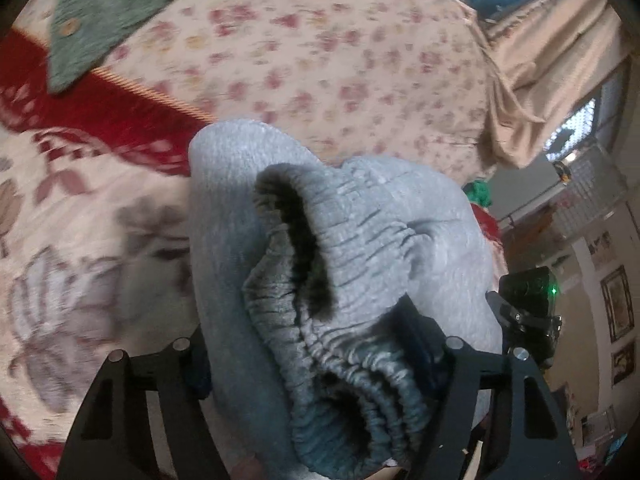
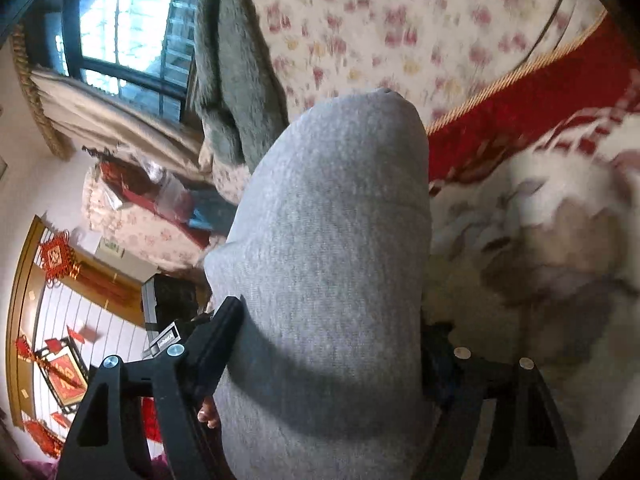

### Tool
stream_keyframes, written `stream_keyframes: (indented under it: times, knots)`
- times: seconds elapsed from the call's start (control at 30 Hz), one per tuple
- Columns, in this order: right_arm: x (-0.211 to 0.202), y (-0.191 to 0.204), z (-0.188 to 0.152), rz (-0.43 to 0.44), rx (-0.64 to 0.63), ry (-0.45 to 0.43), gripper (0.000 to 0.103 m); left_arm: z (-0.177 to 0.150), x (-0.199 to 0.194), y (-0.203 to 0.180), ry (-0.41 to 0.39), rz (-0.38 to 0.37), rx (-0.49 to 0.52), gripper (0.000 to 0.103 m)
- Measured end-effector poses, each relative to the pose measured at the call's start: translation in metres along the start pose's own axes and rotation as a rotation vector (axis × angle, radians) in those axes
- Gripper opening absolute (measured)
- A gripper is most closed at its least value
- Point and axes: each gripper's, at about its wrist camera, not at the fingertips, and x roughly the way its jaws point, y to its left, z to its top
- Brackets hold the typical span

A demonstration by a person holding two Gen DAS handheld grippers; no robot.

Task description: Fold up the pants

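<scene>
The grey sweatpants hang bunched between the fingers of my left gripper, which is shut on the gathered elastic waistband; the dark inner lining shows at the opening. My right gripper is shut on a smooth grey fold of the same pants, which drape forward over its fingers and hide the fingertips. Both grippers hold the pants above the bed.
Below lies a bed with a pink floral sheet and a red and cream flowered blanket. A green fuzzy blanket lies at the far end. A window with beige curtains is at the side. The other gripper's camera shows on the right.
</scene>
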Motion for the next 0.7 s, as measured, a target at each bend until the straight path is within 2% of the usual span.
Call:
stream_keyframes:
  times: [0.13,0.27,0.5,0.63,0.7]
  knots:
    - [-0.051,-0.009,0.006,-0.056,0.003,-0.06,0.083,-0.002,0.031,-0.041,0.024,-0.046,0.034,0.073]
    - [-0.085,-0.036,0.002,-0.111,0.048,-0.085,0.083,-0.012,0.068,-0.064,0.075,-0.059,0.028,0.073]
    - [-0.088,-0.095,-0.001,-0.192,0.153,-0.053,0.083,-0.037,0.125,-0.064,0.152,0.004,-0.018,0.073]
    - [-0.089,-0.107,-0.002,-0.201,0.19,-0.06,0.088,-0.041,0.126,-0.066,0.133,0.019,0.006,0.075]
    - [-0.09,-0.106,0.0,-0.241,0.19,-0.063,0.091,-0.044,0.127,-0.067,0.135,0.023,0.016,0.082]
